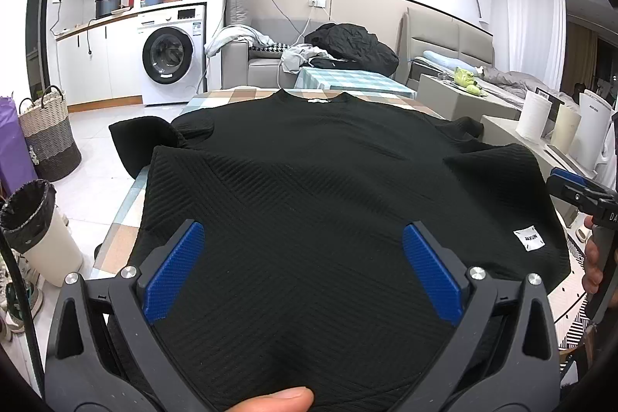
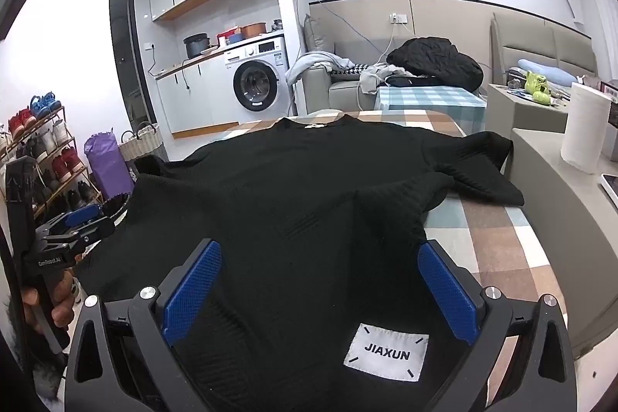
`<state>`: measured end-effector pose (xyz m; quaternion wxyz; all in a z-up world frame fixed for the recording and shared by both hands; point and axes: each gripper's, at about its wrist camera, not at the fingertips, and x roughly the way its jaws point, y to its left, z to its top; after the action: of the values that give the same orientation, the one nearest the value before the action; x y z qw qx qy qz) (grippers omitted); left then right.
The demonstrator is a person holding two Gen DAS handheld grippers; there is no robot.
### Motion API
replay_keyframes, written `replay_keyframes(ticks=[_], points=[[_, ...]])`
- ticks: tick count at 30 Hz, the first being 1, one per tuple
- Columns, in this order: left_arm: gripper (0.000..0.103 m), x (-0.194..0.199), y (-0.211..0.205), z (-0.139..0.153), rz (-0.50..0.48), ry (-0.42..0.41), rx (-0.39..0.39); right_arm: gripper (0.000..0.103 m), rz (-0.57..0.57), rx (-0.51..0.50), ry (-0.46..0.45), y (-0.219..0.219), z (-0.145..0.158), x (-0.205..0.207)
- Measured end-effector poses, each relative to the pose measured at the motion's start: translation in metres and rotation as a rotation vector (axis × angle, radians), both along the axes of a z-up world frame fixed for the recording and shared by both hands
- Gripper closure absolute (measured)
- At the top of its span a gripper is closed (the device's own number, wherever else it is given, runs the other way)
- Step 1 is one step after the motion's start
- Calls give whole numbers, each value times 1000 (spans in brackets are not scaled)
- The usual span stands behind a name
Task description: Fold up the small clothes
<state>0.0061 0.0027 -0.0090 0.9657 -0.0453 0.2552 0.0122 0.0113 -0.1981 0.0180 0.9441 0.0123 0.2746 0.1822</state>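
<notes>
Two handheld grippers hover over the near hem of a black ribbed T-shirt (image 1: 309, 180), each with its jaws spread wide and nothing between its blue pads (image 1: 175, 269). Left gripper (image 1: 303, 230): above the hem's left half, pads clear of the fabric; a fingertip (image 1: 276, 400) shows at the lower frame edge. Right gripper (image 2: 320, 250): above the hem's right half, just behind the white "JIAXUN" label (image 2: 386, 352) sewn near the shirt's lower right corner. T-shirt: spread flat, front up, on a checked tablecloth (image 2: 498, 234), collar at the far edge, the left sleeve hanging off the table edge, the right sleeve (image 2: 475, 165) lying on the cloth. Beyond the shirt's collar: a second checked table (image 2: 432, 99), a sofa with a heap of clothes (image 2: 436, 60), and a washing machine (image 2: 258, 80) to the left.
</notes>
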Motion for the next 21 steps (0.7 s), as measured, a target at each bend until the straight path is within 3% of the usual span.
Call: replay_keyframes(ticks=[21], points=[[1, -1, -2, 2, 2, -2, 2, 0, -14, -9, 20, 2, -2, 2]])
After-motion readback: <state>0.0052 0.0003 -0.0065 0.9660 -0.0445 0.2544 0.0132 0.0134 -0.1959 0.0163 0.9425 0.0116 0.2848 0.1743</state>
